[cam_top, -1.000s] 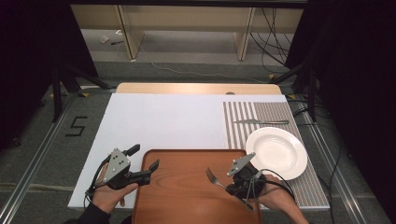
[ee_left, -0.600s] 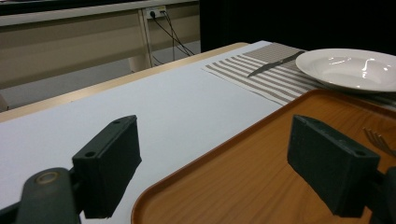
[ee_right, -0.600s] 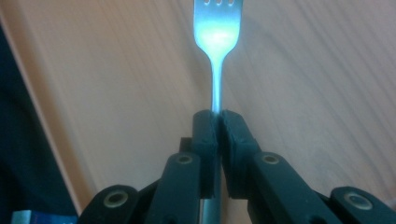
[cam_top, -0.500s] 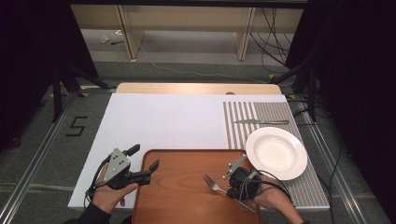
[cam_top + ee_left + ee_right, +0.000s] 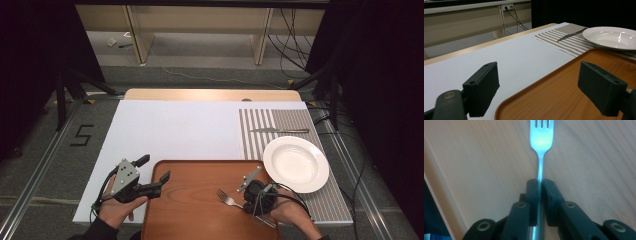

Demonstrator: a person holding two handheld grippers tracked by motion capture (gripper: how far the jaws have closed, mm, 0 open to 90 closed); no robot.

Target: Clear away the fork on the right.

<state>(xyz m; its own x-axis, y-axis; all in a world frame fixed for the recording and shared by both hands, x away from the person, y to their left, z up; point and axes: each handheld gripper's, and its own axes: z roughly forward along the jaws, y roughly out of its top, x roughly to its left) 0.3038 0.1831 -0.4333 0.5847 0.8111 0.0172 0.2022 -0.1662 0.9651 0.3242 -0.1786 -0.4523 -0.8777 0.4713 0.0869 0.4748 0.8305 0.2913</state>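
Fork (image 5: 541, 142) sits pinched by its handle in the right hand-held gripper (image 5: 541, 185), whose jaws have just been opening, low over the tray (image 5: 200, 175) for setting down, while the left hand-held gripper (image 5: 152, 175) waits wide apart.

The table carries one wooden tray (image 5: 200, 200), one white plate (image 5: 296, 164) and one striped placemat (image 5: 270, 122) — a single piece of each. The cutlery comes to two pieces — one fork (image 5: 229, 199) on the tray and one knife (image 5: 279, 130) on the placemat. Two grippers are present, the left gripper (image 5: 152, 175) and the right gripper (image 5: 248, 199).
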